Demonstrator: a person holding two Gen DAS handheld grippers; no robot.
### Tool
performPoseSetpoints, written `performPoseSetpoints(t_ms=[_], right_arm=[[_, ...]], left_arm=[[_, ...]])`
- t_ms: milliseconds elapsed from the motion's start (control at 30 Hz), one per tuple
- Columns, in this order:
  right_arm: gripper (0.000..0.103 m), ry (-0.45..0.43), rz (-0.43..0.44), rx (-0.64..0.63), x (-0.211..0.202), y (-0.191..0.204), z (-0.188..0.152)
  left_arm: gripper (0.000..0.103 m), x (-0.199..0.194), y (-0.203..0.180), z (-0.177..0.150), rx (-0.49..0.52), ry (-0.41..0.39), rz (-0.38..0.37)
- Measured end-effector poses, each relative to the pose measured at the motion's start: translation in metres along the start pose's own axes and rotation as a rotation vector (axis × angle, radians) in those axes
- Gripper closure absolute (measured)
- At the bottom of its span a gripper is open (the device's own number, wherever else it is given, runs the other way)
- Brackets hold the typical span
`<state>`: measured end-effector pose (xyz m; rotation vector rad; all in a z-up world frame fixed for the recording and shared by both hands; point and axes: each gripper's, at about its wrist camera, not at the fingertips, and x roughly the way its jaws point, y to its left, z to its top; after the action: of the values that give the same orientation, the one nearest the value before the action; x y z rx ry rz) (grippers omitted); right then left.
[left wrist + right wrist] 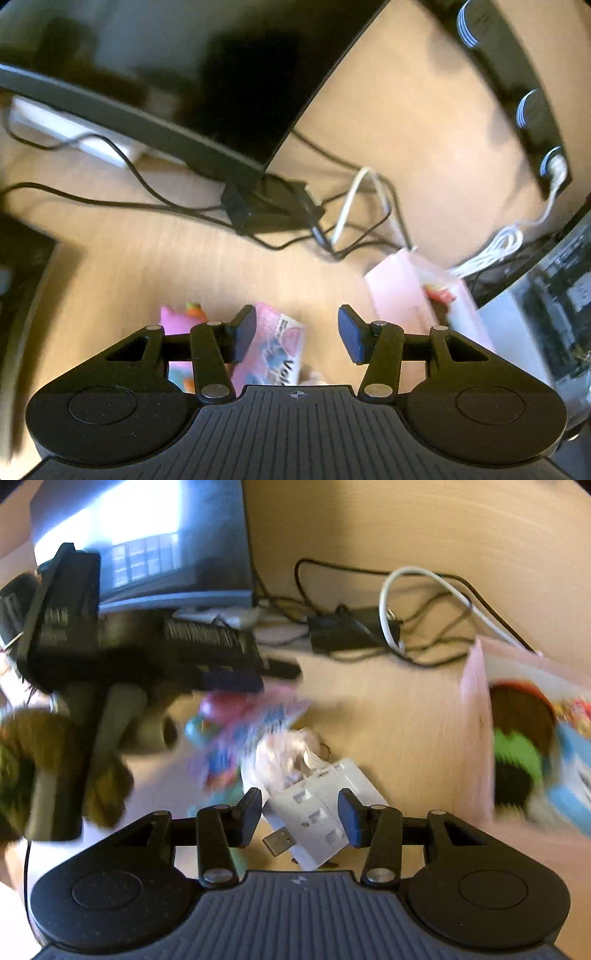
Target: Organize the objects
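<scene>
Grippers both spread and empty: left gripper [297, 334] above a pink packet [271, 347] on the wooden desk [147, 266], near the pink box [402, 295]; only the right gripper [300, 818] view shows the white USB hub [317, 812] below it.

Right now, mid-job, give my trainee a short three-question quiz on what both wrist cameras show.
1. True or false: the right claw is shut on the white USB hub.
2. Which side of the right wrist view holds the pink box: A left, B right, C centre?
3. Fill in: under the left claw lies a pink ____.

Key
1. False; its jaws are open, and the hub lies on the desk below.
2. B
3. packet, with blurred print.
</scene>
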<state>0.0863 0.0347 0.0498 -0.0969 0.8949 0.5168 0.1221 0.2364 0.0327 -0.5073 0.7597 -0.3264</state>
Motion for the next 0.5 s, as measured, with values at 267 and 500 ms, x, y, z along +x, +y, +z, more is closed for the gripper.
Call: performPoseSetpoints(t_ms=[267, 500], right_arm=[[0.052, -0.015, -0.127, -0.025, -0.048, -0.029, -0.034], [0.039, -0.130, -0.204, 0.064, -0.068, -0.084, -0.034]], left_arm=[[0.050, -0.079, -0.021, -0.049, 0.064, 0.017, 0.219], [0.050, -0.077, -0.048, -0.088, 0.028, 0.079, 0.233]])
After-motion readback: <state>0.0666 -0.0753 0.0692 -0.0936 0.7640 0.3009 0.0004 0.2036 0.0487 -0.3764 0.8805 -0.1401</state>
